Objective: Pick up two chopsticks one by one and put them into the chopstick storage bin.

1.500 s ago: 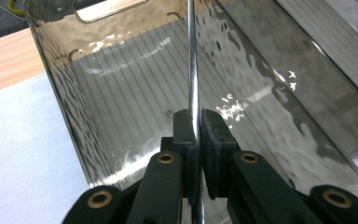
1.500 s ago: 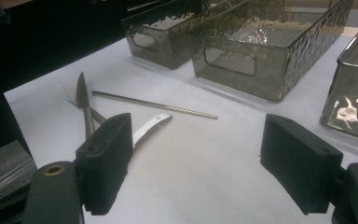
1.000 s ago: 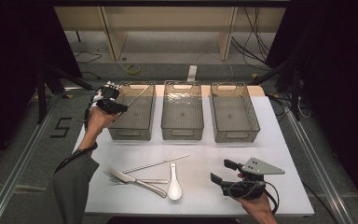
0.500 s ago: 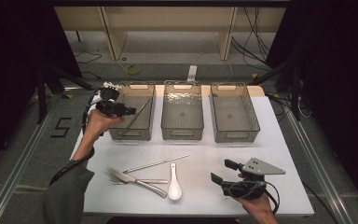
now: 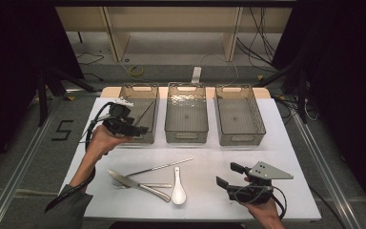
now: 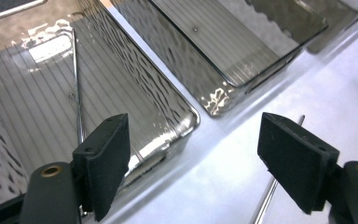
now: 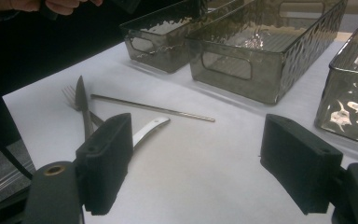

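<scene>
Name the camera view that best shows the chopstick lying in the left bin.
The left gripper view: the chopstick lies close, full length on the left bin's ribbed floor. The high view shows it small and thin.

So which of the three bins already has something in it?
The leftmost bin, beside the left tongs: a thin metal chopstick leans inside it. The other two look empty.
</scene>
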A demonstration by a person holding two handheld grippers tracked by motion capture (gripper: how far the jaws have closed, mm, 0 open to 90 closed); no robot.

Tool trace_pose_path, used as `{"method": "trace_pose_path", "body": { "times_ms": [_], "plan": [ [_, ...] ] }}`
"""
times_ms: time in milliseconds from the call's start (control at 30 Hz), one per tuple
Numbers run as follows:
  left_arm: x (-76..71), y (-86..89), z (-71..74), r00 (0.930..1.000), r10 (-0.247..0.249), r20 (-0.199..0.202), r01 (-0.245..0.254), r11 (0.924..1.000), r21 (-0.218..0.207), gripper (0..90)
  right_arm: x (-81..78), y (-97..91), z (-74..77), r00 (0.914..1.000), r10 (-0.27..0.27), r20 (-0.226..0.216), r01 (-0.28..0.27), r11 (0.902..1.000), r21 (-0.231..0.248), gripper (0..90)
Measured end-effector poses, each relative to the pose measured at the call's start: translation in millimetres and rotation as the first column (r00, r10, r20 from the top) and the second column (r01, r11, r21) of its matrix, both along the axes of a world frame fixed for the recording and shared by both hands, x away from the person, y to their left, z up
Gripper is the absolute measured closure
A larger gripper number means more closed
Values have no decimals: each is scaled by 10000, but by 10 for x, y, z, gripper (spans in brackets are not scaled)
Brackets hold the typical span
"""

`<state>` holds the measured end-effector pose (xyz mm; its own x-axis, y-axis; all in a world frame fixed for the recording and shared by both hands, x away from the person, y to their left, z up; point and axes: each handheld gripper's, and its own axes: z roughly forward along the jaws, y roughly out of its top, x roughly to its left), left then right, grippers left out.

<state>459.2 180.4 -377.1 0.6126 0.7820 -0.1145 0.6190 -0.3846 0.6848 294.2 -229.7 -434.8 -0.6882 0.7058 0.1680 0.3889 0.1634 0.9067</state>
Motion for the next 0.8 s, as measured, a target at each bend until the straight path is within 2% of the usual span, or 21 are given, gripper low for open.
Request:
{"method": "trace_pose_path", "body": {
  "times_ms": [33, 133, 233, 367, 533, 633, 800],
  "plan": [
    [-22, -10, -18, 9999, -98, -66, 99, 9998, 148, 253, -3, -3, 2, 10000, 12, 7, -12, 10000, -3, 261],
    [-92, -81, -78, 9992, -300, -256, 323, 9949, 958, 256, -20, -6, 21, 9999, 77, 113, -77, 10000, 4, 261],
    [-138, -155, -114, 9960, -629, -642, 700, 9908, 1154, 244, -17, -15, 22, 9999, 62, 86, -62, 10000, 11, 261],
    [-172, -195, -136, 9950, -773, -637, 857, 9862, 1419, 224, -16, -13, 21, 9999, 62, 95, -62, 10000, -5, 261],
    [-240, -261, -174, 9912, -1016, -852, 1149, 9789, 1692, 191, -17, -6, 19, 9999, 92, 94, -92, 10000, -26, 261],
    [-272, -311, -202, 9856, -1282, -1100, 1474, 9708, 1890, 187, -18, -4, 18, 9999, 92, 81, -92, 10000, -23, 262],
    [-295, -388, -308, 9738, -1526, -1688, 1908, 9517, 2407, 216, -17, -5, 21, 9999, 108, 106, -108, 9999, -34, 263]
  ]
}}
